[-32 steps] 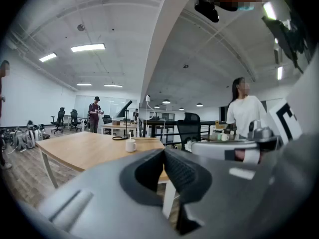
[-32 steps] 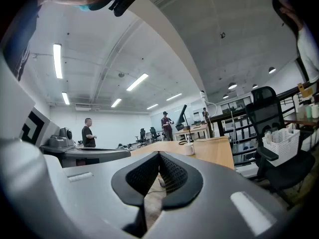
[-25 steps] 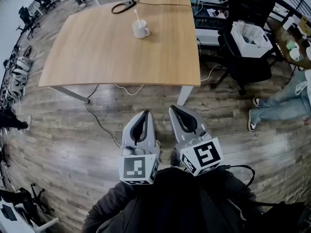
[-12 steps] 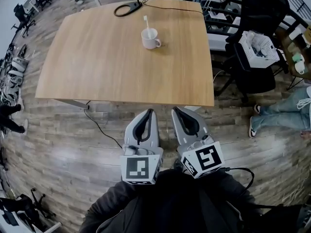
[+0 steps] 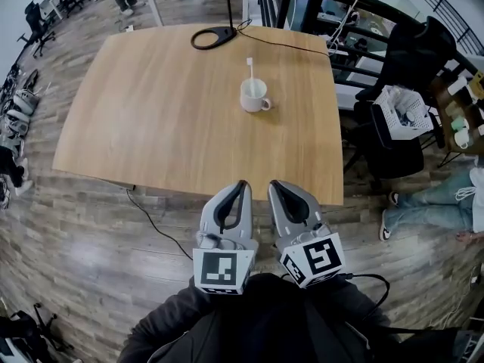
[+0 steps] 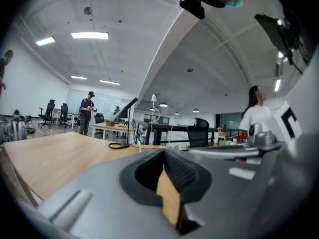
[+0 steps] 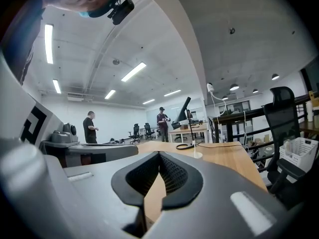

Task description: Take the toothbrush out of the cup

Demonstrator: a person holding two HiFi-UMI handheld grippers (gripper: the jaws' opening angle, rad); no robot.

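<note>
A white cup (image 5: 255, 95) stands on the far right part of the wooden table (image 5: 151, 119), with a white toothbrush (image 5: 249, 68) upright in it. My left gripper (image 5: 241, 184) and right gripper (image 5: 273, 184) are side by side at the table's near edge, well short of the cup. Both are shut with nothing between the jaws. In the right gripper view the cup (image 7: 198, 155) and toothbrush (image 7: 194, 147) show small and far off, beyond my shut right gripper (image 7: 159, 156). In the left gripper view my left gripper (image 6: 163, 156) hides the cup.
A black lamp base (image 5: 214, 36) with its cable sits at the table's far edge. To the right stand a black office chair (image 5: 408, 59) and a white basket (image 5: 404, 112). A seated person's legs (image 5: 431, 203) lie further right. A cable (image 5: 151, 218) runs on the floor.
Both grippers have moved forward together from over the floor to the table's near edge. The table and cup now lie closer. The jaws have stayed shut.
</note>
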